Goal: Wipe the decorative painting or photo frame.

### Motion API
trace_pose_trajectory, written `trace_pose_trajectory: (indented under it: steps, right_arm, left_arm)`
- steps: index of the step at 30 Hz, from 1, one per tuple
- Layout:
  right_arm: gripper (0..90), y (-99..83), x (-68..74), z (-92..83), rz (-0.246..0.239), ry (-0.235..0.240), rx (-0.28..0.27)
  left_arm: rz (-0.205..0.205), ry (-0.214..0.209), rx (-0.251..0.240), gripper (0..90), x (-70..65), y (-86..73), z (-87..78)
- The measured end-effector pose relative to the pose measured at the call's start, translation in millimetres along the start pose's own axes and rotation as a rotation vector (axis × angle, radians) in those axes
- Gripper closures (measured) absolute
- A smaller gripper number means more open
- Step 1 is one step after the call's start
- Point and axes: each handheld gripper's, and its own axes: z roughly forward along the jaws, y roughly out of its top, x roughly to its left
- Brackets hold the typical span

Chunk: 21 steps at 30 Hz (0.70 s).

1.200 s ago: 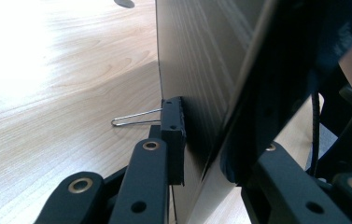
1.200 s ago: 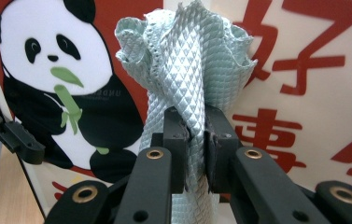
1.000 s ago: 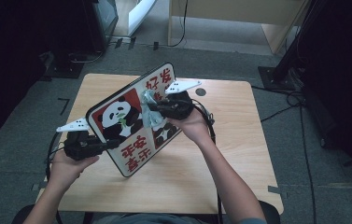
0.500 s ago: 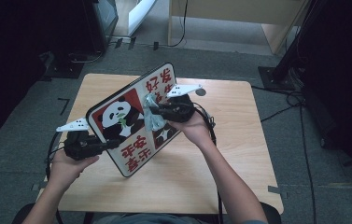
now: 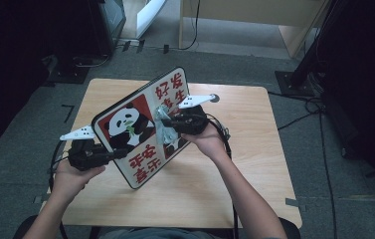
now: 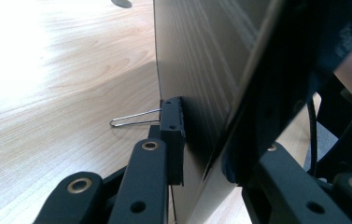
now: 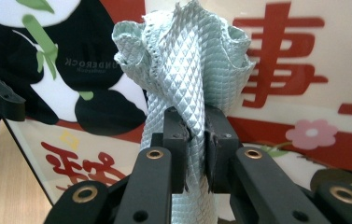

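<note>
A panel printed with a panda and red characters (image 5: 140,129) stands tilted on edge over the wooden table (image 5: 244,169). My left gripper (image 5: 120,153) is shut on the panel's lower left edge. In the left gripper view the panel (image 6: 201,60) runs between the jaws of my left gripper (image 6: 211,154), with a thin wire loop (image 6: 134,119) beside the pad. My right gripper (image 5: 167,124) is shut on a pale green quilted cloth (image 5: 161,132) held against the panel's printed face. In the right gripper view the cloth (image 7: 183,60) bunches above my right gripper (image 7: 194,140), in front of the panel (image 7: 295,56).
A small dark disc (image 5: 214,98) lies near the table's far edge. Beyond the table are a grey floor with cables (image 5: 304,117), a black stand base (image 5: 294,79) at right, and pale wooden furniture (image 5: 244,20) at the back.
</note>
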Motion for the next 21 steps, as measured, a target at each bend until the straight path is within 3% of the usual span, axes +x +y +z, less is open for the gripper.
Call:
trace_pose_trajectory:
  steps: [21]
  right_arm:
    - [81.3,-21.1,-0.8,5.5,0.016,-0.013,0.033]
  left_arm:
    - [0.003,-0.003,0.0,76.1,0.5,0.1,0.1]
